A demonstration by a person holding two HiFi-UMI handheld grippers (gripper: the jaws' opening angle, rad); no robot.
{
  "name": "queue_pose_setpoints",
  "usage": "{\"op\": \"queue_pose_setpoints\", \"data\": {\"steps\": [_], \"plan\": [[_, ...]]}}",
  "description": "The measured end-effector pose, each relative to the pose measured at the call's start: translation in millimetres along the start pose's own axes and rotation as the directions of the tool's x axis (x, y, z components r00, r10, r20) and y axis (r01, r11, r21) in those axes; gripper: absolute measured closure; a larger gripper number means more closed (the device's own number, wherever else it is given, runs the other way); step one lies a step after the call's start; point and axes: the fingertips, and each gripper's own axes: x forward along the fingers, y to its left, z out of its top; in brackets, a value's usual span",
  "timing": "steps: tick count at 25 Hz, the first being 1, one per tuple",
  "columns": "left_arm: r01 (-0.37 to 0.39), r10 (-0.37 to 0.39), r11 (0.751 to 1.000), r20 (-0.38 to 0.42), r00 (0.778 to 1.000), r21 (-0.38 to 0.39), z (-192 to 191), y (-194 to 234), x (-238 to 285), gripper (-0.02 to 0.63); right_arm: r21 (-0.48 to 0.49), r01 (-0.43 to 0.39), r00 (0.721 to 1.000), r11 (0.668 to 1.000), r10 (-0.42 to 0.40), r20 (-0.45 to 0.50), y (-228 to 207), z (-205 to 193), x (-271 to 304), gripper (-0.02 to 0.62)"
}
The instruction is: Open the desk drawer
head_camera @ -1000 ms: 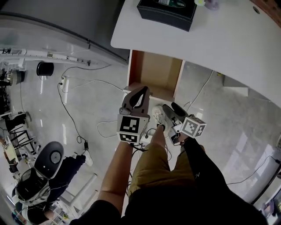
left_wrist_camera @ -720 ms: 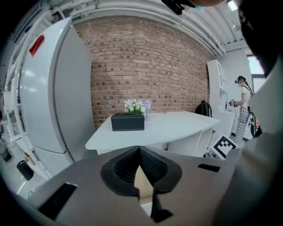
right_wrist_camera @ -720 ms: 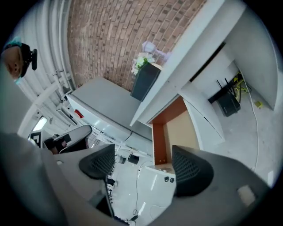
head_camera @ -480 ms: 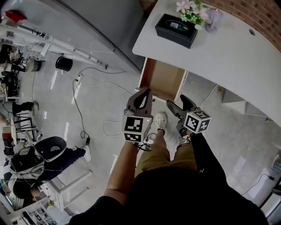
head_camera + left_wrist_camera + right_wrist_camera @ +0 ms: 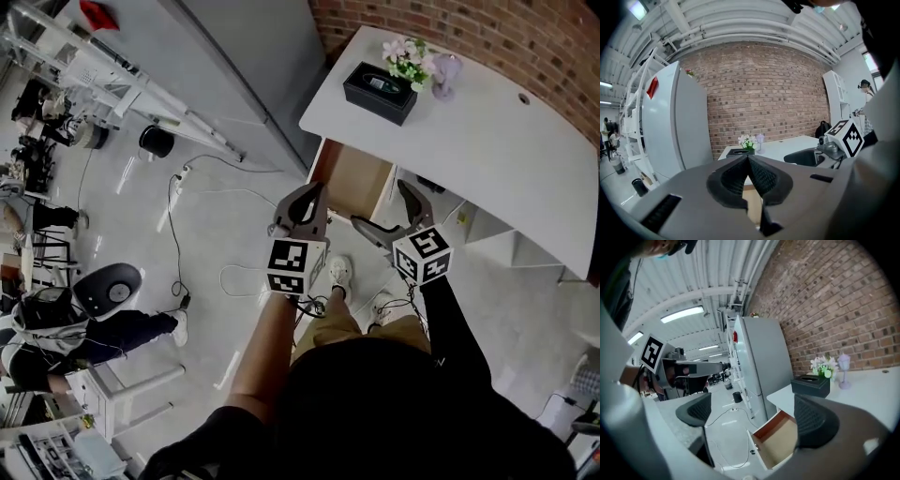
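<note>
1. The left claw (image 5: 309, 199) has its jaws pressed together with nothing between them; in the left gripper view (image 5: 749, 164) the ribbed pads meet at the tips.
2. The right claw (image 5: 386, 211) stands just right of it. Its jaws have just been opening and are now wide apart. The right gripper view (image 5: 754, 416) shows only air between the pads, with the drawer far beyond them.
3. Both claws hang in the air on the near side of the drawer (image 5: 356, 178), and neither touches it.
4. The drawer sits under the left end of the white bench (image 5: 487, 131), already pulled well out toward the near side. Its brown inside (image 5: 776, 437) looks empty.
5. I judge it a stiff box on runners, light while empty, that slides along one line only. A crooked tug would likely make it bind.
6. Its white front looks smooth and probably slippery to the pads. A small dark mark low on that front is too small to tell as a pull or a lock.
7. The best hold seems to be the top edge of the front panel, one pad inside and one outside, drawn straight and level.
8. On the bench above, a black tissue box (image 5: 380, 89) and flowers (image 5: 408, 61) stand at the far left, clear of the drawer's path.
</note>
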Motion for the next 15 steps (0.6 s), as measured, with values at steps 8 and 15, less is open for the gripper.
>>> {"op": "queue_pose_setpoints", "data": {"steps": [8,15], "plan": [[-0.022,0.023,1.0,0.056,0.998,-0.005,34,-11,-32,0.597,-0.135,0.012,0.998,0.991,-0.004,0.059,10,52,-40,0.043],[-0.049,0.052,0.998,0.113,0.992,-0.028,65,-7,-61,0.597,-0.236,0.002,0.993,0.972,0.026,0.115,25,94,-57,0.043]]}}
